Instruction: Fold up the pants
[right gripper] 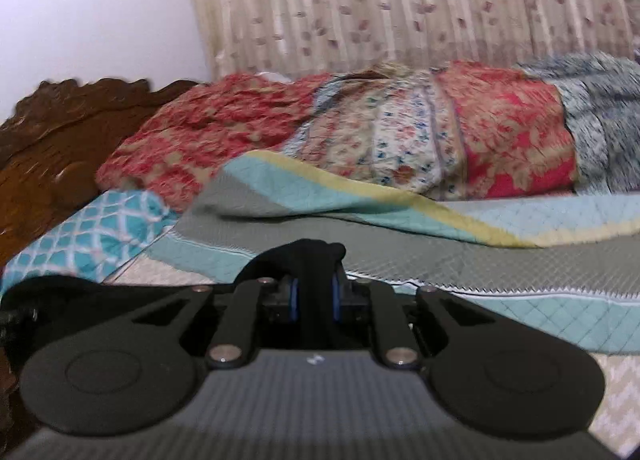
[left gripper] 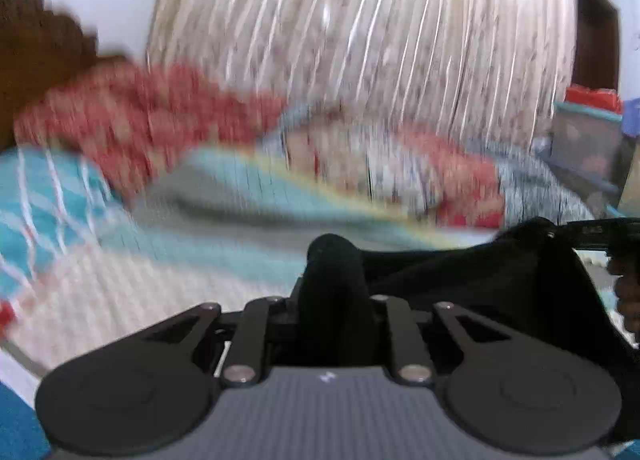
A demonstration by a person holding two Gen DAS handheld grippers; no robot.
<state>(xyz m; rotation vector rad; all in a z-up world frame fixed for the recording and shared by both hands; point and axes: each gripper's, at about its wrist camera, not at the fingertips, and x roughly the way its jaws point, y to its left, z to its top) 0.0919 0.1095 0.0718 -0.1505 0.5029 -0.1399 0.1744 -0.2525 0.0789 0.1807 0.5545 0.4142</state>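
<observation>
Black pants [left gripper: 500, 280] hang stretched between both grippers above the quilted bedspread [right gripper: 480, 260]. Left gripper [left gripper: 334, 260] and right gripper [right gripper: 316, 260] each have jaws clenched on the fabric. Patchwork quilt [right gripper: 400, 132] lies bunched behind the bedspread.

No readable text, nos. or brand names found in either view. Only mark noted: small white logo-like glyph on grey ribbed body of left tongs [left gripper: 334, 260], centre top edge, too small/blurred to be read. Same kind of white glyph seen on grey ribbed body of right tongs [right gripper: 316, 272], also not legible. Left wrist view heavily motion-blurred, so any fine print there can't be made out. Prints on bedding and curtain are patterns only, no lettering.
</observation>
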